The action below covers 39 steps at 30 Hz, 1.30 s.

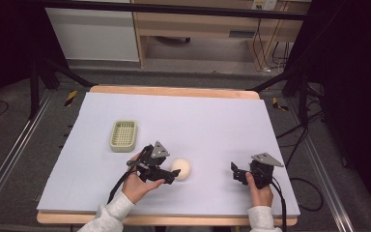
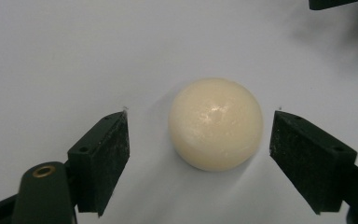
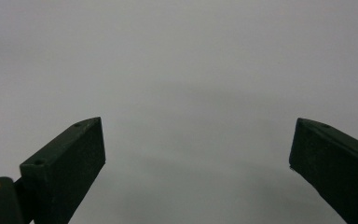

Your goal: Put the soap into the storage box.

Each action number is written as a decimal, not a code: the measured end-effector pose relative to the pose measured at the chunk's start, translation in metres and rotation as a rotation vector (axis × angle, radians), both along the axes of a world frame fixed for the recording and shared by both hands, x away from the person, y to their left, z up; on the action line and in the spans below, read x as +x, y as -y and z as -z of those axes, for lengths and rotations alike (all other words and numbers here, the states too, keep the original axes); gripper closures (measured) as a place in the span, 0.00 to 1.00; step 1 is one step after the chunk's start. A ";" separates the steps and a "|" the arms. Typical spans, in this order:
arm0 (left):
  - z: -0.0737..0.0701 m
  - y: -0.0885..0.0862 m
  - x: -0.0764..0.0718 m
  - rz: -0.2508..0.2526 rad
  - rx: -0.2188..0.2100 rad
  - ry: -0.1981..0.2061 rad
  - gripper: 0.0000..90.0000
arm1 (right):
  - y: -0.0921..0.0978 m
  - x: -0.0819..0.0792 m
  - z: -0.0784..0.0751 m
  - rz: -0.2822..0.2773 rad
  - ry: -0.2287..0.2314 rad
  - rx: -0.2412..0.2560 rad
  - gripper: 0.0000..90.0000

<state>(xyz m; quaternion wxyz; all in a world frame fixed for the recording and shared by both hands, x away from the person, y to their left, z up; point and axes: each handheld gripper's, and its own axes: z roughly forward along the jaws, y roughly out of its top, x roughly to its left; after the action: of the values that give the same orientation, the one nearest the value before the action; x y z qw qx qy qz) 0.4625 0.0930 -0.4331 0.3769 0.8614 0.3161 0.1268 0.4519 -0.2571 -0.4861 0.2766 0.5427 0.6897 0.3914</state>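
Glossy cream-white rounded soap bar (image 2: 216, 122); pale green slotted plastic dish (image 1: 123, 135); lavender-grey table cover (image 1: 212, 121); black grippers.

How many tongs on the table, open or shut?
2. Left tongs sit open around the cream soap bar, not touching it. Right tongs sit open over bare mat, right of it.

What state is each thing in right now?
Left gripper: open, jaws either side of the ball, not touching it.
Right gripper: open, nothing between its jaws.
Ball: resting on the table, not gripped.
Basket: upright, empty.
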 end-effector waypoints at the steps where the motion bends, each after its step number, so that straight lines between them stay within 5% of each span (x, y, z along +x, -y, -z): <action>1: 0.001 0.001 0.000 0.002 0.001 -0.002 0.21 | 0.000 0.000 0.000 -0.001 0.001 0.000 0.04; 39: 0.022 0.033 0.013 0.028 0.089 -0.068 0.18 | 0.000 -0.001 0.000 -0.004 0.002 0.005 0.04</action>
<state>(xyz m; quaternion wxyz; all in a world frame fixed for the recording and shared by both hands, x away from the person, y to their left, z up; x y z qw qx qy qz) 0.4757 0.0598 -0.4549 0.3292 0.8853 0.3107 0.1063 0.4514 -0.2574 -0.4859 0.2752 0.5415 0.6897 0.3942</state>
